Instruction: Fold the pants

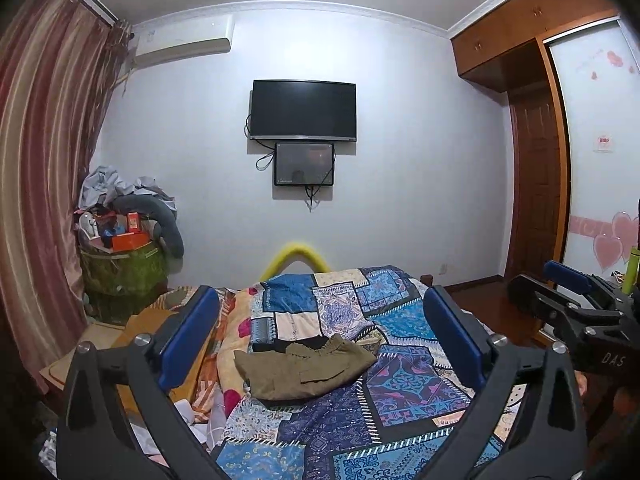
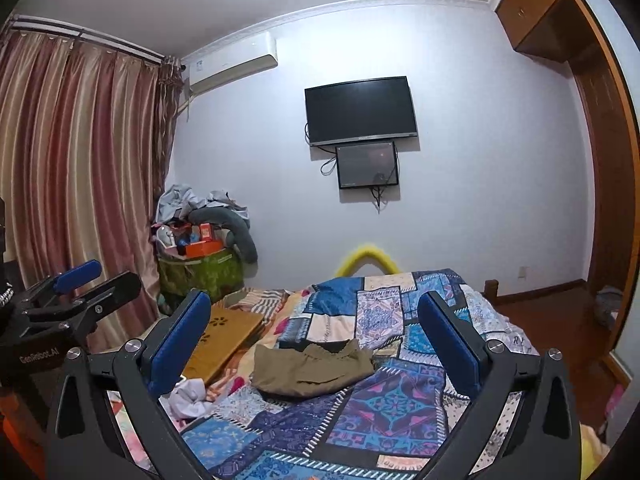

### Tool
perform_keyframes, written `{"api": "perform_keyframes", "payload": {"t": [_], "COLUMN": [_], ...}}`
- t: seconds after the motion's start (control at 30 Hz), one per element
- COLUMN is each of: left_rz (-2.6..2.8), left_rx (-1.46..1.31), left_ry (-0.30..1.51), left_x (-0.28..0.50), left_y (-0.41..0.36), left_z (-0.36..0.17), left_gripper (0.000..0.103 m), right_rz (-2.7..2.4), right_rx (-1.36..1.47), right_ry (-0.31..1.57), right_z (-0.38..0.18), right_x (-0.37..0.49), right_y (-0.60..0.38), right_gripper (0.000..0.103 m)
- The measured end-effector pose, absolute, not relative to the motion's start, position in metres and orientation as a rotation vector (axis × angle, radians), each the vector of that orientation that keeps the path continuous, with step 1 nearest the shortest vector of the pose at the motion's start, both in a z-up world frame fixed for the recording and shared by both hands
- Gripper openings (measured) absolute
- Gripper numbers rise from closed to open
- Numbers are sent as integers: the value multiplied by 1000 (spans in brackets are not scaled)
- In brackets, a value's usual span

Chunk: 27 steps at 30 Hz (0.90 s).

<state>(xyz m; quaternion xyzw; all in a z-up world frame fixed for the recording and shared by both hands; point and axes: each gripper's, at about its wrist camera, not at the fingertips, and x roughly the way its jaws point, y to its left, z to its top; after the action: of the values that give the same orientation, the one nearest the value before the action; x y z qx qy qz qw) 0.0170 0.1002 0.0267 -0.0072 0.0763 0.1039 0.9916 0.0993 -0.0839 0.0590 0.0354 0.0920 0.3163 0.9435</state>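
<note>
Both grippers, left gripper (image 1: 318, 336) and right gripper (image 2: 314, 338), hang wide and empty above the bed (image 2: 400, 408); the pants (image 1: 306, 368) lie bundled mid-quilt. Square any loose edge, then press flat.

White letters "DAS" stood on the black body of the right hand-held gripper (image 1: 568, 292), seen at the right edge of the left wrist view. "GenRobot.AI" stood in pale letters on the black body of the left hand-held gripper (image 2: 86, 280), at the left edge of the right wrist view. Small marks on the air conditioner (image 2: 236, 64) and the red wall sign (image 1: 603, 142) were too small to read.
</note>
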Motion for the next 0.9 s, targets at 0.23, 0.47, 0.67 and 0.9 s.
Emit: {"api": "perform_keyframes", "payload": {"t": [0.23,0.47,0.67,0.9], "left_rz": [208,199,201,200], "left_rx": [-16,-25,-21,-17], "left_ry": [162,168,169,169], "left_x": [19,20,21,22], "left_y": [101,102,103,103], "left_z": [25,23,24,24], "left_gripper": [103,103,103,103], "right_rz": [643,643,645,647], "right_rx": [76,76,85,86], "right_ry": [196,199,200,204], "right_z": [58,60,61,61], "right_x": [100,101,100,100], "right_y": [-85,-85,-87,-88], "right_gripper": [103,103,103,103]}}
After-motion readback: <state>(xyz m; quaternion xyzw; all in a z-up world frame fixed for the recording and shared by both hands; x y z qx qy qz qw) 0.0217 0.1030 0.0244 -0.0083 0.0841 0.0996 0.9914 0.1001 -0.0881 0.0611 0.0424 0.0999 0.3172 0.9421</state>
